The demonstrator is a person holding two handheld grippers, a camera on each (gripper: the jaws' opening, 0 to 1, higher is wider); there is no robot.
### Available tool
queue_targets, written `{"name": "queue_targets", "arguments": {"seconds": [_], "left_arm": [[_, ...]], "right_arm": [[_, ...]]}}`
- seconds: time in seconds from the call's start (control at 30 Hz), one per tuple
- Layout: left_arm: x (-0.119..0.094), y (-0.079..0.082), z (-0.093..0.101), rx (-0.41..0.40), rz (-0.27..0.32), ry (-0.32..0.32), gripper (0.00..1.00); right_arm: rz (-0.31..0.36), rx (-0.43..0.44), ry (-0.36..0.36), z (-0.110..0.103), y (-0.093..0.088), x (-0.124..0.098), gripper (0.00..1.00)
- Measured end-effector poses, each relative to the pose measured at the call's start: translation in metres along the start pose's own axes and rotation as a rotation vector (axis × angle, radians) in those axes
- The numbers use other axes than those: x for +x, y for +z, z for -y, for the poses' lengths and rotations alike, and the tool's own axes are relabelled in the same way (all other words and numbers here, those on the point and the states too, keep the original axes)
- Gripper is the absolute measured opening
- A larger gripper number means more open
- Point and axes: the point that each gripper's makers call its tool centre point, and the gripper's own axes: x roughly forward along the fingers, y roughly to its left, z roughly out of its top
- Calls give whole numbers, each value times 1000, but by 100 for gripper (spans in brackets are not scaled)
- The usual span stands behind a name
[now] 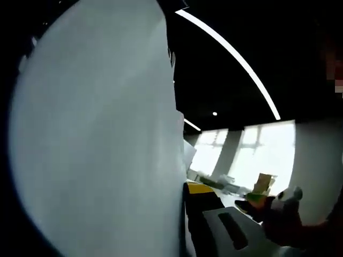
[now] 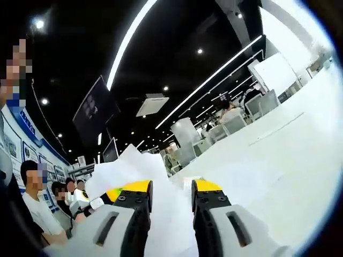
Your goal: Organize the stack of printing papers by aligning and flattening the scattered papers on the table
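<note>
A big white sheaf of printing papers (image 1: 96,139) stands upright close to the left gripper view's camera and hides one jaw. Its edge lies against the other yellow-tipped jaw of my left gripper (image 1: 183,188), which looks shut on the sheaf. In the right gripper view the crumpled white papers (image 2: 140,165) rise between the two yellow-tipped jaws of my right gripper (image 2: 171,187), held off the white table (image 2: 289,160). The left gripper (image 2: 102,202) reaches the same papers from the left, and its jaws are partly hidden.
The table stretches away to the right, with chairs (image 2: 236,124) and a seated person at its far end. People (image 2: 37,198) stand at the left. A dark blurred hand shape (image 1: 286,211) hangs at the right. Windows (image 1: 262,155) lie beyond it.
</note>
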Motion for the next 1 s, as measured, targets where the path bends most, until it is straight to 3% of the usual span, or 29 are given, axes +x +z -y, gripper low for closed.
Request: {"name": "queue_targets", "arguments": {"seconds": [0.37, 0.47, 0.7, 1.0], "left_arm": [[0, 0, 0, -5, 0, -5, 6], [1, 0, -1, -2, -3, -2, 6], [1, -1, -2, 8, -9, 1, 6], [0, 0, -2, 10, -7, 5, 6]], "right_arm": [[-15, 30, -19, 4, 2, -6, 35], [-96, -38, -55, 8, -7, -7, 41], [-127, -132, -70, 4, -11, -8, 52], [-177, -130, -67, 4, -14, -9, 69]]}}
